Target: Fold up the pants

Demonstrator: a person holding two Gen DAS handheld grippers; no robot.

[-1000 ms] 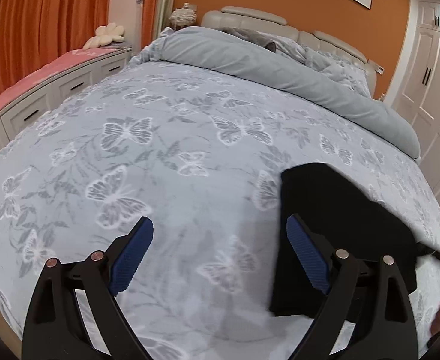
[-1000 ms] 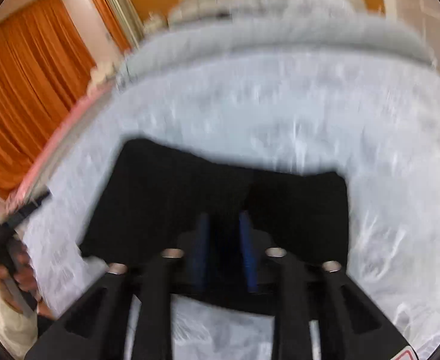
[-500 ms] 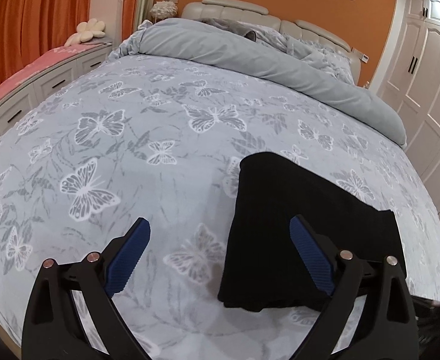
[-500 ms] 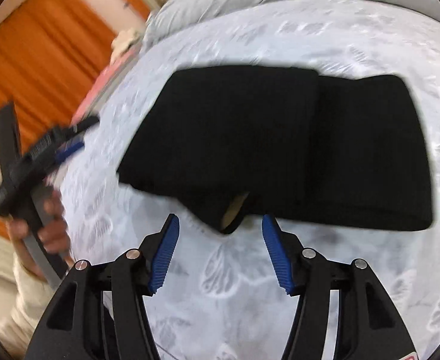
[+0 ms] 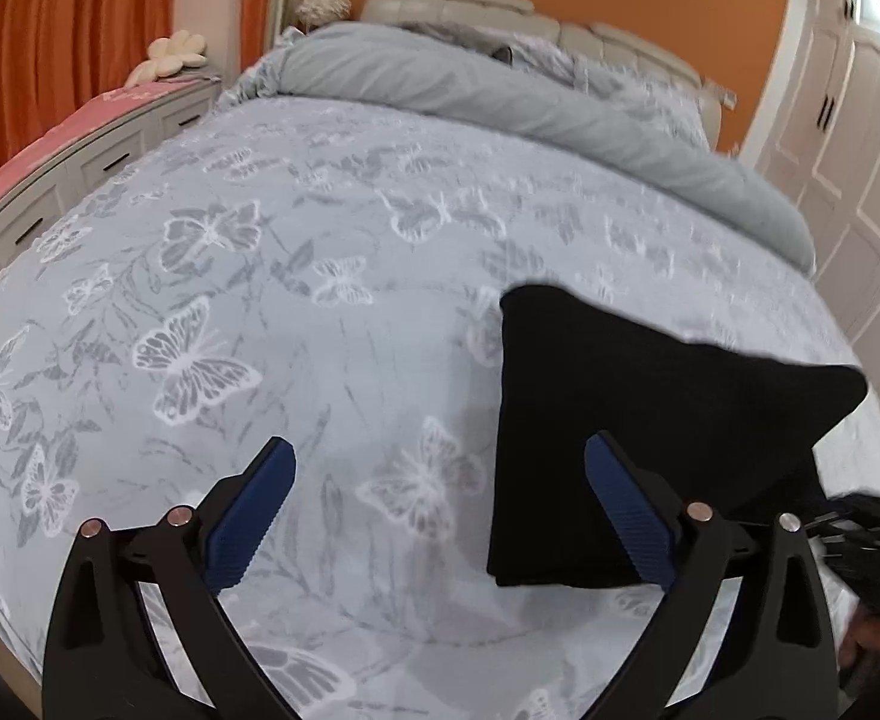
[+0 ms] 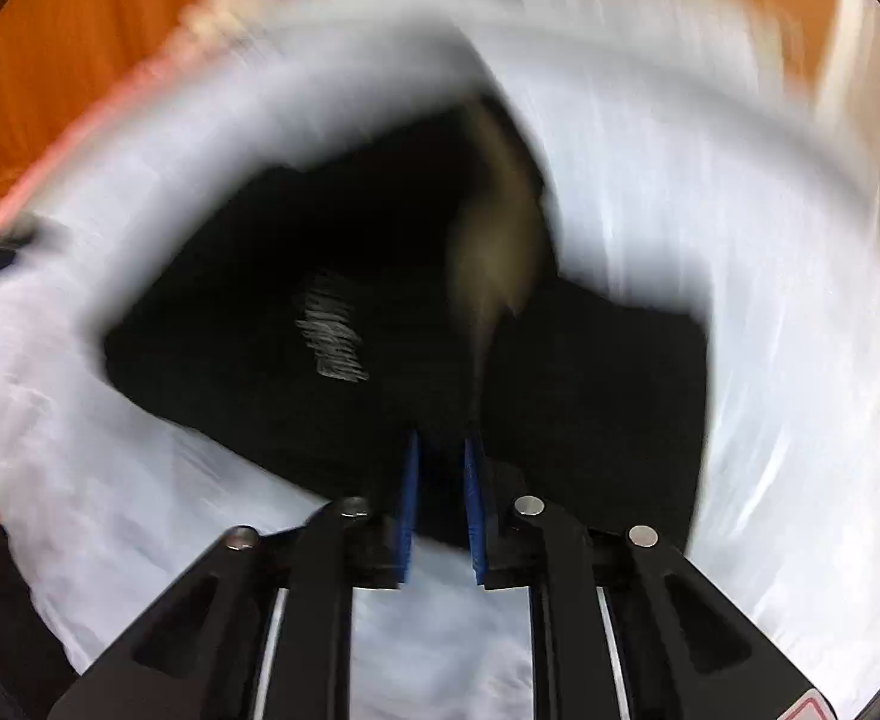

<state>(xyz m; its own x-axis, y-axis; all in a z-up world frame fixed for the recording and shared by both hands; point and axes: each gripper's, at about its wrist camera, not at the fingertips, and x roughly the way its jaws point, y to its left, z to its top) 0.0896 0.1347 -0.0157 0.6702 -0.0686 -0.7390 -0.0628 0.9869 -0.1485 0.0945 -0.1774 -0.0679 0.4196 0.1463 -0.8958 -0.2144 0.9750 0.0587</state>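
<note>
The black pants (image 5: 619, 420) lie partly folded on the butterfly-print bedspread (image 5: 320, 330), right of centre in the left wrist view. My left gripper (image 5: 440, 510) is open and empty above the bedspread, its right finger at the pants' left edge. In the blurred right wrist view my right gripper (image 6: 442, 492) is shut on the near edge of the pants (image 6: 320, 312), and a flap with a pale lining (image 6: 499, 240) is lifted up.
A rolled grey duvet (image 5: 529, 102) and a padded headboard lie at the far end of the bed. A drawer unit with a pink top (image 5: 62, 144) runs along the left. White wardrobe doors (image 5: 847, 150) stand at the right.
My right gripper has shut on the near edge of the pants and is moving fast, raising a flap. My left gripper stays open and has shifted a little.
</note>
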